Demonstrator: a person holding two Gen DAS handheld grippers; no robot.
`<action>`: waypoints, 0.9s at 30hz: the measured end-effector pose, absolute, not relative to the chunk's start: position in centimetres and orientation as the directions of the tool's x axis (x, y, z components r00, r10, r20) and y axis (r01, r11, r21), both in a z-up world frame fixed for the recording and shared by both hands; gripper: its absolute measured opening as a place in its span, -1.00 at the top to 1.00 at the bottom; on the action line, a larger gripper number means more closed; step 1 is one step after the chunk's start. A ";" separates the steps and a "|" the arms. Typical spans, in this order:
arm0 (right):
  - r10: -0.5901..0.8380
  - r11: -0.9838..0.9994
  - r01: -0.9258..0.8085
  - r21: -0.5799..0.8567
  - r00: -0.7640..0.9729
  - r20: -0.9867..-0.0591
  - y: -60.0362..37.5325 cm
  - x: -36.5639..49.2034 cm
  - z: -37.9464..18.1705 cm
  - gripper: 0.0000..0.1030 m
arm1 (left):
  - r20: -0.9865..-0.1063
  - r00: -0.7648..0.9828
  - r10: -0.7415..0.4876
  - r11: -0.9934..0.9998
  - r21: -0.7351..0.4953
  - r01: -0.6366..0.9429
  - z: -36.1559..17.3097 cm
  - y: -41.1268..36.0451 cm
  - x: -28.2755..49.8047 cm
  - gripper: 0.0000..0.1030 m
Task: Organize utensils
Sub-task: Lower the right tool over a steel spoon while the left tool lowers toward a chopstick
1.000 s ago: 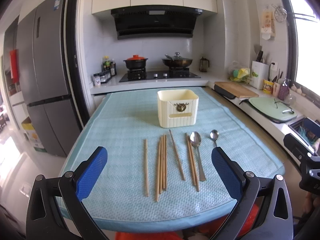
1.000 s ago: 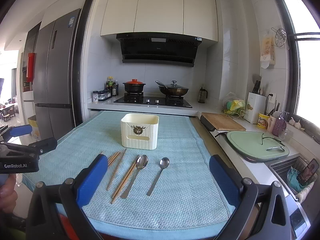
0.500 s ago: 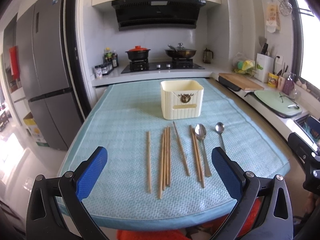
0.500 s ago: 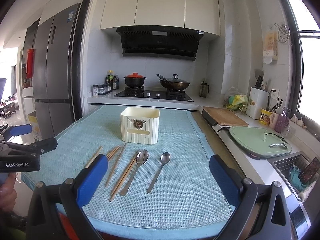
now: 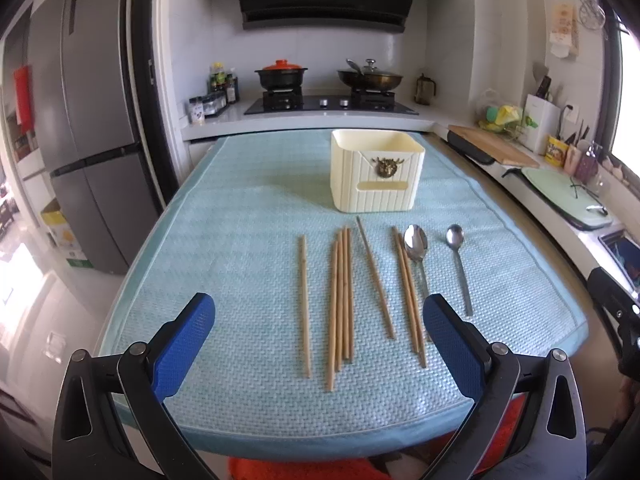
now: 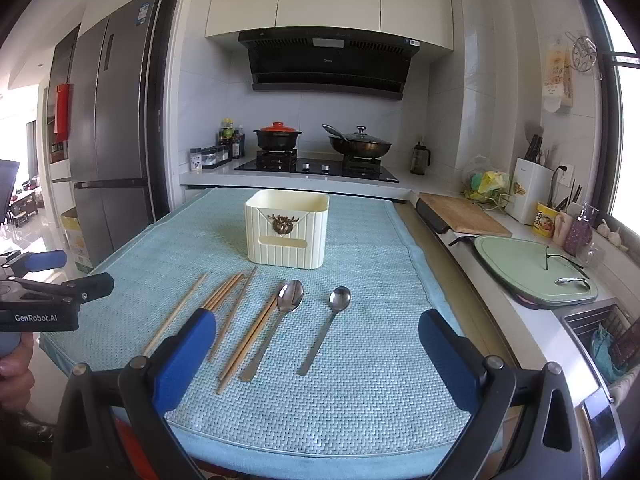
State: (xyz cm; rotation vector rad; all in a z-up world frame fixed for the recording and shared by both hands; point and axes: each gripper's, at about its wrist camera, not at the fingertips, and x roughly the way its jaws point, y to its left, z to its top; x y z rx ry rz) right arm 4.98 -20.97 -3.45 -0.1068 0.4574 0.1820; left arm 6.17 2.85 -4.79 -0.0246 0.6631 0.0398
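Setting: kitchen with a grey double-door refrigerator (image 5: 80, 140) on the left, a black range hood (image 6: 328, 60) over a black hob, and a sunlit window on the right.
Surface: counter covered by a pale blue woven cloth (image 5: 248, 216); all the utensils lie on this cloth.
Container: cream ribbed square utensil holder (image 5: 376, 176) with a brass ornament on its front; it stands upright toward the far side of the cloth, beyond the utensils, and looks empty from the part of its inside that shows.
Chopsticks: light wooden chopsticks (image 5: 340, 296) lying flat in a loose row, lengthwise toward the holder; one single stick on the far left, a tight bundle beside it, one slanted stick, then a close pair.
Spoons: larger steel spoon (image 5: 416, 240) lying just beside the right-hand pair of chopsticks, bowl toward the holder; smaller steel spoon (image 5: 458, 256) lying apart to its right, also bowl toward the holder.
Left hand-held gripper (image 5: 318, 336): blue-padded fingers spread wide and released, grasping nothing; it hovers over the near edge of the cloth, the chopsticks showing between its fingers.
Right hand-held gripper (image 6: 316, 340): blue-padded fingers spread wide and released, grasping nothing; it hovers over the near edge, the two spoons showing between its fingers.
Stove: black pot with an orange lid (image 6: 278, 138) and a dark lidded wok (image 6: 360, 144) on the hob.
Right side: wooden chopping board (image 6: 460, 214) and a pale green board (image 6: 532, 268) by the sink.
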 end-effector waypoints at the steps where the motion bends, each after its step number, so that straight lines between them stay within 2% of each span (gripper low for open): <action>1: 0.157 0.977 -0.204 -0.057 0.878 -0.452 -21.1 5.3 -3.7 -1.00 | -0.618 0.786 0.030 0.999 -0.011 -0.048 -5.1 3.3 6.5 -1.00; 5: 0.143 0.978 -0.198 -0.063 0.860 -0.491 -21.9 7.8 -5.2 -1.00 | -0.651 0.758 0.042 0.997 -0.018 -0.071 -7.2 5.1 8.8 -1.00; 9: 0.121 0.981 -0.187 -0.047 0.788 -0.604 -23.1 12.3 -9.1 -1.00 | -0.735 0.678 0.021 0.998 -0.026 -0.058 -10.3 6.1 12.4 -0.99; 13: 0.125 0.987 -0.158 0.014 0.716 -0.687 -24.2 16.4 -12.9 -1.00 | -0.771 0.636 -0.030 0.996 -0.074 -0.043 -12.3 6.5 14.8 -0.99; 16: 0.149 0.987 -0.150 0.061 0.699 -0.699 -24.3 18.4 -14.6 -1.00 | -0.787 0.615 -0.050 0.995 -0.089 -0.033 -13.7 6.5 16.4 -0.99; 27: 0.137 0.989 -0.132 0.068 0.639 -0.757 -22.7 24.4 -18.6 -1.00 | -0.861 0.508 -0.039 0.991 -0.098 -0.089 -18.3 8.3 21.7 -0.99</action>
